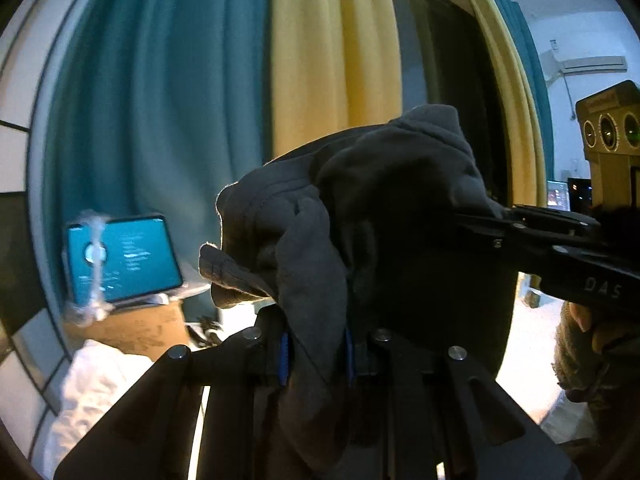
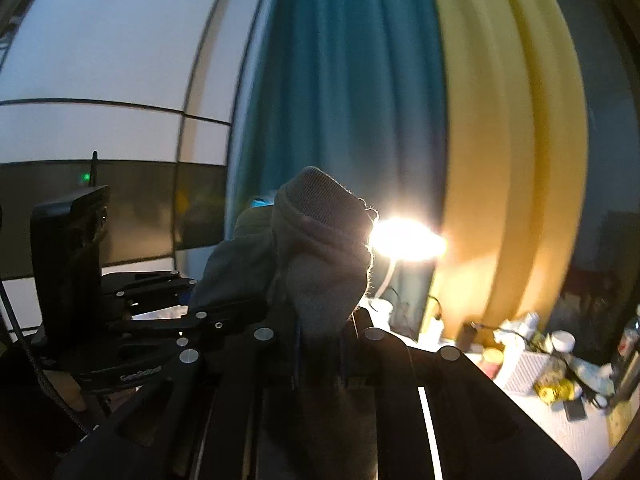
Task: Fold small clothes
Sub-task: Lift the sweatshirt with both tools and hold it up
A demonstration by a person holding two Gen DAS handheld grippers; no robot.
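The dark grey knitted garment (image 1: 320, 240), soft and thick with a ribbed edge, is held up in the air, bunched between both grippers. In the left wrist view it rises from the left gripper (image 1: 316, 356), whose blue-padded fingers (image 1: 283, 360) are nearly closed and pinch a hanging fold of the cloth between them; the rest of the fabric heaps above and ahead of those fingers. From the right edge of that view the right gripper (image 1: 504, 216) reaches in sideways, its tip buried in the cloth's upper right part, with a hand (image 1: 588, 328) in a knitted sleeve gripping its handle.

The right wrist view shows the same garment (image 2: 324, 264) as a paler grey, ribbed lump standing straight above the right gripper (image 2: 320, 360), whose narrow-set fingers clamp the cloth's lower end. The left gripper (image 2: 192, 316) comes in from the left, touching the fabric beside those fingers.

Only the left view shows a lit teal tablet screen (image 1: 124, 260) on a stand, left of the fingers, and a wall air conditioner (image 1: 592, 65) far right. Only the right view shows a bright glaring lamp (image 2: 408, 238) just right of the cloth and a cluttered white table (image 2: 568, 424) with jars, lower right. Both show teal and yellow curtains (image 2: 360, 100) behind.
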